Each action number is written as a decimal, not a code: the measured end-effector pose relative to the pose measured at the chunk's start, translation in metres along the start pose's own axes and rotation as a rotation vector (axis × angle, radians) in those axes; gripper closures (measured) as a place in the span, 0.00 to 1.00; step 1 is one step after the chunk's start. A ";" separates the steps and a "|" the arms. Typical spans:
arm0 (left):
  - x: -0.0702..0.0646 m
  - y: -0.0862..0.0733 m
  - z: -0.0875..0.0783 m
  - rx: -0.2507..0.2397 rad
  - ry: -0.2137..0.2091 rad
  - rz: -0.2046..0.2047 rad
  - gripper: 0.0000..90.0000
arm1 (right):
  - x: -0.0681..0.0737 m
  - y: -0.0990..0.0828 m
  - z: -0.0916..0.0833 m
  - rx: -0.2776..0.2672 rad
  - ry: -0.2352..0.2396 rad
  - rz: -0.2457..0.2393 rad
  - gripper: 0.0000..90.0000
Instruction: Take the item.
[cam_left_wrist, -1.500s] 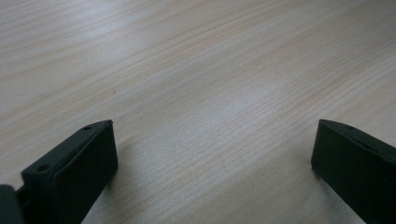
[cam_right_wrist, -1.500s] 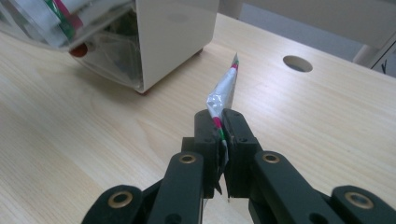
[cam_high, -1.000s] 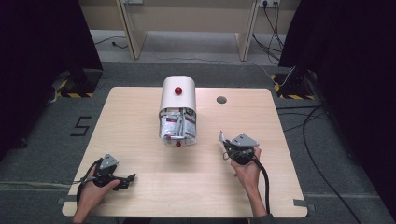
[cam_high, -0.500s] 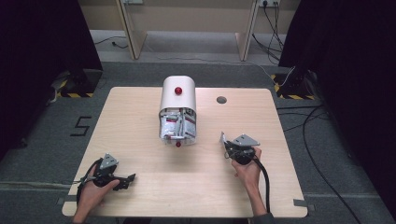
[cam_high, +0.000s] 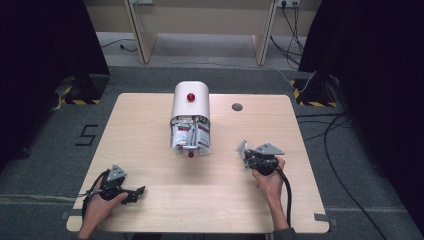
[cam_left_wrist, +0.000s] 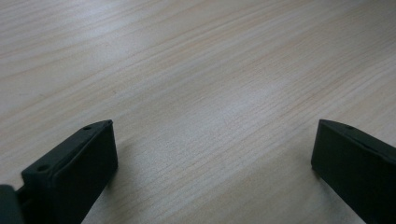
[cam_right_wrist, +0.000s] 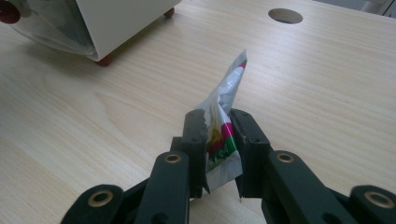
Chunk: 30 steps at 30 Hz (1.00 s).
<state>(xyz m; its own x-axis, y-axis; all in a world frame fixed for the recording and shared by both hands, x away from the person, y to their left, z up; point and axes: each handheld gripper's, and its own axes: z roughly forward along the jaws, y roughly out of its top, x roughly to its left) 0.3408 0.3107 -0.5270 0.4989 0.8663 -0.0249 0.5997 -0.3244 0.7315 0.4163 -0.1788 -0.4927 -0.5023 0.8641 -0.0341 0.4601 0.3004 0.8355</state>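
Floor mark: a dark "5" (cam_high: 88, 135) stands on the grey floor, left of the bench (cam_high: 150, 125).
Packet: the packet (cam_right_wrist: 223, 135) between the right claw's jaws carries red, green and yellow print; no word on it can be read.
Dispenser: packets inside the white dispenser (cam_high: 190, 107) show red print, too small to read.
Floor stripes: yellow-black hazard stripes (cam_high: 75, 101) lie left of the bench, with no text.
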 end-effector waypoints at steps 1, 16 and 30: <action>0.000 0.000 0.000 0.000 0.000 0.000 0.00 | -0.001 0.000 0.000 0.000 -0.003 -0.002 0.85; 0.000 0.000 0.000 0.000 0.000 0.000 0.00 | -0.009 -0.003 0.001 0.044 -0.065 -0.025 0.73; 0.000 0.000 0.000 0.000 0.000 0.000 0.00 | -0.013 -0.005 0.003 0.081 -0.123 -0.034 0.63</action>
<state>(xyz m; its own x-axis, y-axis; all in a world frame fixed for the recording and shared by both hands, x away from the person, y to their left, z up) 0.3408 0.3106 -0.5270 0.4987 0.8664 -0.0252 0.5999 -0.3240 0.7315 0.4226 -0.1905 -0.4982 -0.4271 0.8944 -0.1328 0.5047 0.3577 0.7857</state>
